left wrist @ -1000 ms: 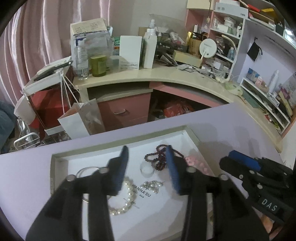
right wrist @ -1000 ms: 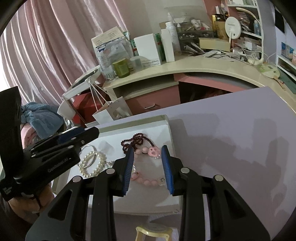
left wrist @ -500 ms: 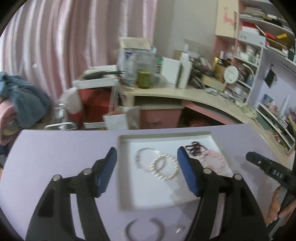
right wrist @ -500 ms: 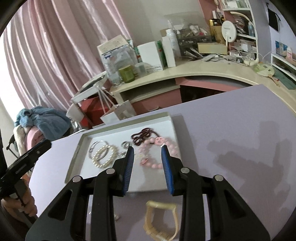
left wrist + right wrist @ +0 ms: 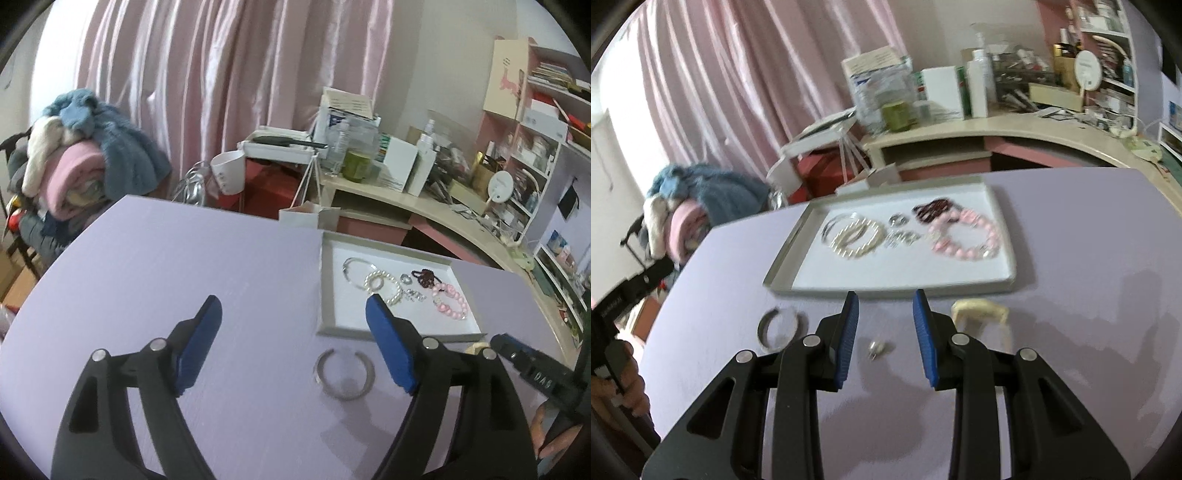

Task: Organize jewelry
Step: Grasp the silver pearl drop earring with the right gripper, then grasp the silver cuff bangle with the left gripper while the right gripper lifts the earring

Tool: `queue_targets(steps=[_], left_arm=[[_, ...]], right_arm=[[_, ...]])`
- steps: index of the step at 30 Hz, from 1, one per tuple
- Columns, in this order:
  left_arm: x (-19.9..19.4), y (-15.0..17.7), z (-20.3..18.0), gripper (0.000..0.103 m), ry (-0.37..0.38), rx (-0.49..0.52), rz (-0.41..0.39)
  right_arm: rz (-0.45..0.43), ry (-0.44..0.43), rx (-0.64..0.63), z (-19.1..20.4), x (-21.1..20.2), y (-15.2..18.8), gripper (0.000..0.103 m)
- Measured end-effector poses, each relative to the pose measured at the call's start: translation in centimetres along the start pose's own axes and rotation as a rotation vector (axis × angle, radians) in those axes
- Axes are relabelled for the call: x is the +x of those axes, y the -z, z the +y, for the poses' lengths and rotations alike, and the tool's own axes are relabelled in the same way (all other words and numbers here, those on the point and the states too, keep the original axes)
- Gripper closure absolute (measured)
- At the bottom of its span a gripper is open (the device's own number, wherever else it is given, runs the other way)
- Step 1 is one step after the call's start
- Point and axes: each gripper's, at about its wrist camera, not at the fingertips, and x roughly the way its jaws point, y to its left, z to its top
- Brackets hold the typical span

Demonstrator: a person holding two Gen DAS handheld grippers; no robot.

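Note:
A white tray (image 5: 1006, 254) on the lilac table holds a pearl bracelet (image 5: 855, 238), a silver bangle (image 5: 831, 227), a ring (image 5: 898, 220), dark red beads (image 5: 932, 209) and a pink bead bracelet (image 5: 967, 240). In front of the tray lie a silver cuff (image 5: 777, 326), a small earring (image 5: 876, 348) and a cream bangle (image 5: 980, 314). My right gripper (image 5: 884, 325) is open and empty above the earring. My left gripper (image 5: 293, 338) is wide open and empty, with the silver cuff (image 5: 345, 373) between its fingers and the tray (image 5: 327, 295) ahead right.
A cluttered curved desk (image 5: 1015, 125) with boxes and bottles stands behind the table. A pile of clothes (image 5: 81, 158) sits at the far left. Shelves (image 5: 546, 155) line the right wall. Paper bags (image 5: 308, 216) stand beyond the table's far edge.
Both grippers have pulled back from over the tray towards the table's front. The left gripper has opened wider and swung left. The cuff, earring and cream bangle have come into view.

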Motion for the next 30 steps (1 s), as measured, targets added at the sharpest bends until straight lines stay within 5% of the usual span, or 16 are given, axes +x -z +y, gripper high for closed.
queue_targets(steps=[11,19,30], left_arm=[[-3.0,3.3,2.4,0.017,-0.029,-0.052,0.014],[-4.2,3.9,3.8,0.017,-0.052,-0.056,0.020],[-3.3,4.0,3.1,0.017,-0.045,-0.039,0.047]], right_arm=[[0.122,0.013,-0.043,2.0,3.6,3.7,0.071],[0.133,0.092,-0.051,2.5,6.0,3.9,0.071],[0.131,0.167,-0.141,3.2,6.8,4.3,0.089]])
